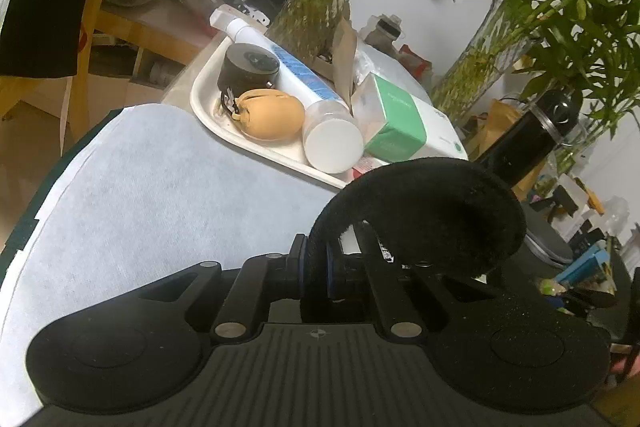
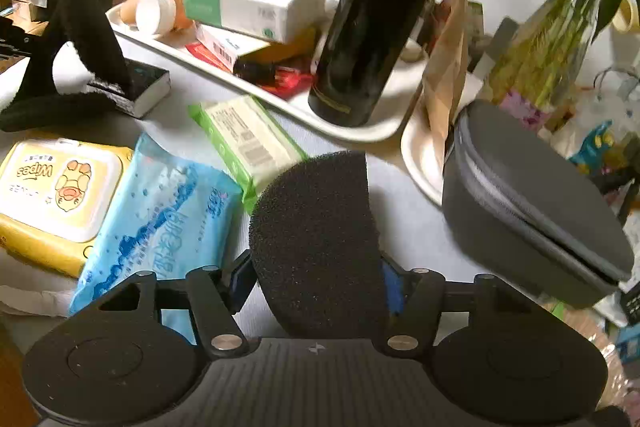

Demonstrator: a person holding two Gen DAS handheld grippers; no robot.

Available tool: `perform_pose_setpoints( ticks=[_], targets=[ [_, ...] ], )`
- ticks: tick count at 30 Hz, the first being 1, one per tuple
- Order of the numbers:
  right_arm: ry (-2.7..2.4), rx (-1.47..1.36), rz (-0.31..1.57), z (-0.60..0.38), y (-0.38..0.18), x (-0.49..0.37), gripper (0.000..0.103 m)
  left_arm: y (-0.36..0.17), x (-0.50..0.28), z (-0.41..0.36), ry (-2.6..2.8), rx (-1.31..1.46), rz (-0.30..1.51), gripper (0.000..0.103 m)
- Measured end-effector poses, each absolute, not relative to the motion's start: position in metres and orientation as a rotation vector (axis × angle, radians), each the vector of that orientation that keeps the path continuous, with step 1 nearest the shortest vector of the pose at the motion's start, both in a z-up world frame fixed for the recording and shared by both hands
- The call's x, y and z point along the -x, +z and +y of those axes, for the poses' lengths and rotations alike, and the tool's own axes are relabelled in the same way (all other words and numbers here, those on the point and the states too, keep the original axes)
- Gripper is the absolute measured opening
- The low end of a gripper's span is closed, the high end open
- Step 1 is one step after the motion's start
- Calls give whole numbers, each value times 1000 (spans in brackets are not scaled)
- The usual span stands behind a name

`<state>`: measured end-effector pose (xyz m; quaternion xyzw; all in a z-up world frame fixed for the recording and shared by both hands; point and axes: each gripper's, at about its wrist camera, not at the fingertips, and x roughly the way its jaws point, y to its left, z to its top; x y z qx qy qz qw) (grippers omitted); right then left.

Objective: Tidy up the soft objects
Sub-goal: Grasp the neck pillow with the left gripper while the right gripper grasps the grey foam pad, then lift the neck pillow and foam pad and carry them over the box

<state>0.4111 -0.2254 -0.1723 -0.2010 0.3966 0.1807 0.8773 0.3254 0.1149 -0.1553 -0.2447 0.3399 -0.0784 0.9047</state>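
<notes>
My left gripper (image 1: 316,267) is shut on a black fuzzy band (image 1: 432,211) that arches up and to the right above the pale cloth-covered table (image 1: 160,195). The band also shows at the far left of the right wrist view (image 2: 80,27). My right gripper (image 2: 316,279) is shut on a dark foam pad (image 2: 316,235), held above the table. A yellow wipes pack (image 2: 56,191), a blue wipes pack (image 2: 160,223) and a green tissue pack (image 2: 248,143) lie on the table to the left of the foam pad.
A white tray (image 1: 208,115) holds an orange squishy ball (image 1: 272,113), a white tube (image 1: 316,107), a black round case (image 1: 248,65) and a green-white box (image 1: 400,119). A tall black bottle (image 2: 376,19) stands on the tray. A grey zip case (image 2: 532,211) sits right. Plants stand behind.
</notes>
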Motion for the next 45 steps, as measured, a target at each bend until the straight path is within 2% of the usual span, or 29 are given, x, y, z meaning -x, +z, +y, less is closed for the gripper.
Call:
perform_pose_setpoints(
  ticks=[12, 21, 33, 45],
  targets=[
    [343, 343, 736, -239, -117, -390, 61, -126, -308, 111, -122, 490, 666, 8],
    [319, 209, 671, -260, -67, -352, 61, -74, -285, 101, -153, 445, 595, 8],
    [338, 192, 614, -263, -13, -293, 61, -6, -244, 82, -192, 346, 515, 8],
    [373, 115, 610, -256, 23, -231, 62, 53, -195, 57, -181, 256, 549, 8]
  ],
)
